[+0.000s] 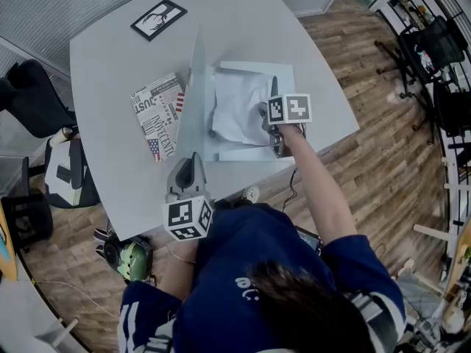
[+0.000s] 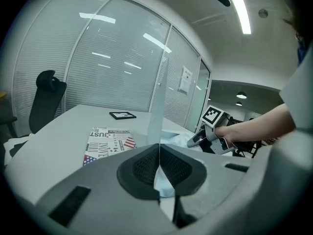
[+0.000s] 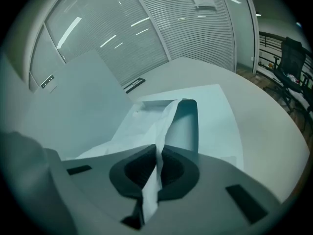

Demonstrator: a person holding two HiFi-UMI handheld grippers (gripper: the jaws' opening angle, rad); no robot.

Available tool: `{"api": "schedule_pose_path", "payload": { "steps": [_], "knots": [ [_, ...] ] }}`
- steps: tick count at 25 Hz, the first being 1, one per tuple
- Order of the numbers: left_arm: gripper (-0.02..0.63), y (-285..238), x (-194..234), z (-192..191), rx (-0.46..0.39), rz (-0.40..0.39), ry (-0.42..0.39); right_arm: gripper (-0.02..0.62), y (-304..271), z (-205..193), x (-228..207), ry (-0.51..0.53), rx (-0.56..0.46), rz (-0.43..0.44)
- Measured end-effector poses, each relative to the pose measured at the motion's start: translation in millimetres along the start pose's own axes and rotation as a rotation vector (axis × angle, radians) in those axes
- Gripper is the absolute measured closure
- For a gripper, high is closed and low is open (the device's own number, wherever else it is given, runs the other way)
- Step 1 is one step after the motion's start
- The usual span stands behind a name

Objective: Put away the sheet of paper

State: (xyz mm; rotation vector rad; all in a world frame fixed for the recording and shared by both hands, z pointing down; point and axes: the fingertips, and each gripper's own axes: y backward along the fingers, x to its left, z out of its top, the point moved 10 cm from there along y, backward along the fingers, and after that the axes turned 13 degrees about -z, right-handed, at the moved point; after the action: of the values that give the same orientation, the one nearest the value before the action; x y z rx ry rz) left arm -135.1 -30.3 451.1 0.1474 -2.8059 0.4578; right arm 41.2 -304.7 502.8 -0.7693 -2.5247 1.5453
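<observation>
White sheet [image 3: 146, 124] inside right hand-held gripper [image 3: 157, 156]

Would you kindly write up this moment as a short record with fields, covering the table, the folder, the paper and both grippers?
surface: pale table
folder: open on the table, its cover raised upright
left gripper: fingers shut on the cover's edge
right gripper: fingers shut on the sheet of paper, which lies crumpled over the open folder
other items: newsprint-patterned item left of the folder; black-framed picture at the far end
task status: sheet not yet flat inside the folder
</observation>
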Motion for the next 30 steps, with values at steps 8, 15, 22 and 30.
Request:
{"api": "schedule_pose_path", "payload": {
  "steps": [8, 15, 22, 30],
  "knots": [
    [0.598, 0.9, 2.9, -0.6, 0.001, -0.005, 0.005, 0.586, -6.0, -2.6, 9.9, 0.266, 0.030, -0.069],
    [0.600, 0.4, 1.0, -0.2, -0.001, -0.007, 0.000, 0.501, -4.1, -7.7, 7.0, 0.317, 0.083, -0.112],
    [0.598, 0.7, 0.2, -0.8, -0.001, -0.010, -0.007, 0.380, 9.5, -6.0, 6.5, 0.289, 0.089, -0.104],
    [0.598, -0.6, 1.0, -1.2, 0.004, -0.015, -0.015, 0.313, 32.4, -5.3, 15.2, 0.322, 0.045, -0.100]
  ]
}}
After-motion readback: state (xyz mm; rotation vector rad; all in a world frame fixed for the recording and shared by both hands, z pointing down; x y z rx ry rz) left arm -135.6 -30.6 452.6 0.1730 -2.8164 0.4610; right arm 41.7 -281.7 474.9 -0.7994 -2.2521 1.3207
